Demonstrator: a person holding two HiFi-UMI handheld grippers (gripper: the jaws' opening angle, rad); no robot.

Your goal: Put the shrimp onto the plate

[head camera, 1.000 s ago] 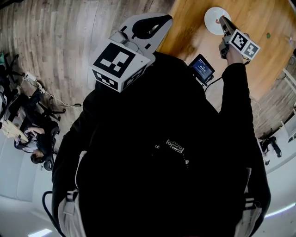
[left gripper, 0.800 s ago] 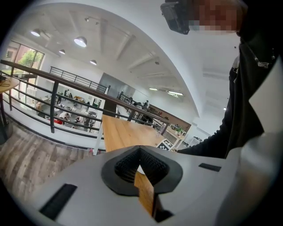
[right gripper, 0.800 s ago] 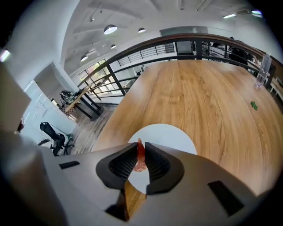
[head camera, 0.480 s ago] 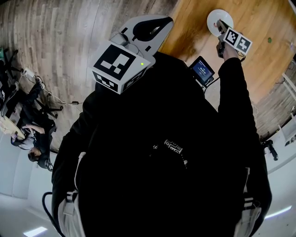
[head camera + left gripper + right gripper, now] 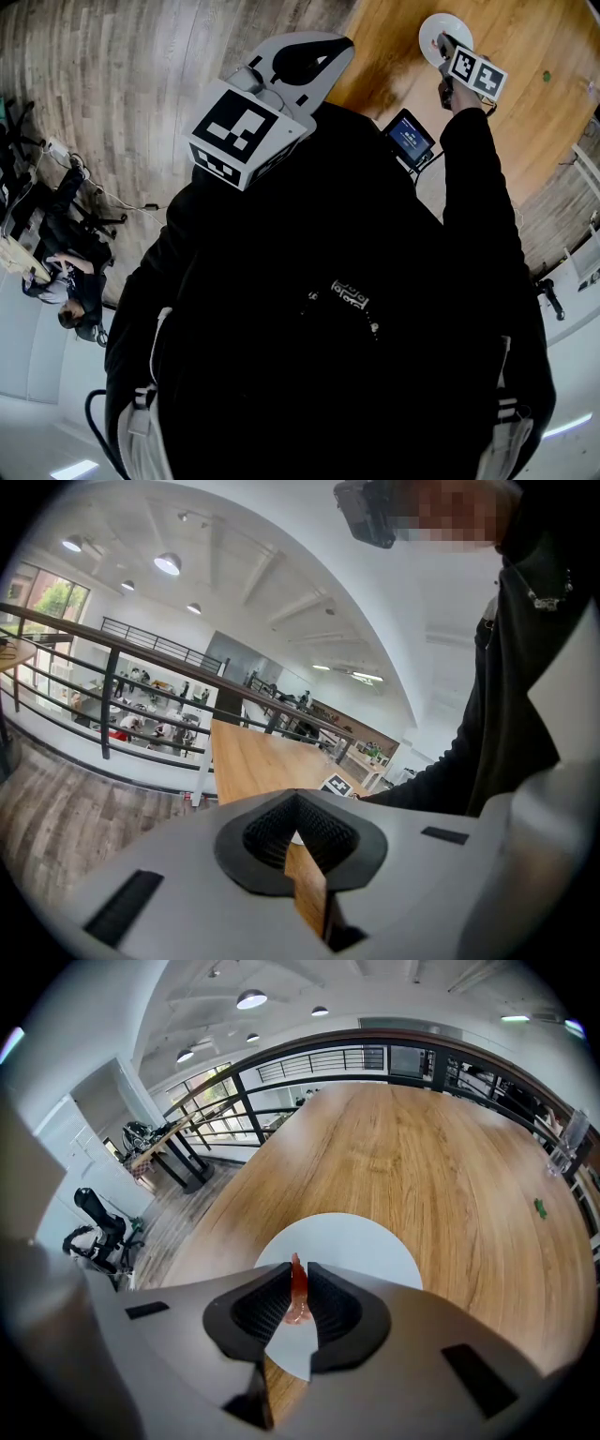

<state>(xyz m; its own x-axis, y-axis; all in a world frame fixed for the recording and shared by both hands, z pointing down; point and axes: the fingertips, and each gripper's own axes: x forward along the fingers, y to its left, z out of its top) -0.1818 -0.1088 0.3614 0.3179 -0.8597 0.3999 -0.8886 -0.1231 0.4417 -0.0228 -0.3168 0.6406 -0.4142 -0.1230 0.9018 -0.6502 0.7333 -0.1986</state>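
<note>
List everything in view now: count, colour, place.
shrimp: 1, orange-red, pinched between the right gripper's jaws, over the plate
plate: 1, white, on the table below the right gripper
table: 1, light wood, bearing the plate
small green item: 1, green, on the table right of the plate; too small to identify
glass-like item: 1, clear, far right table edge
small screen: 1, black with blue display, by the near table edge
railing: 1, dark, beyond the table
right gripper: 1, grey, shut on the shrimp
left gripper: 1, grey, jaws together, empty, held away from the table
person's jacket: 1, black
</note>
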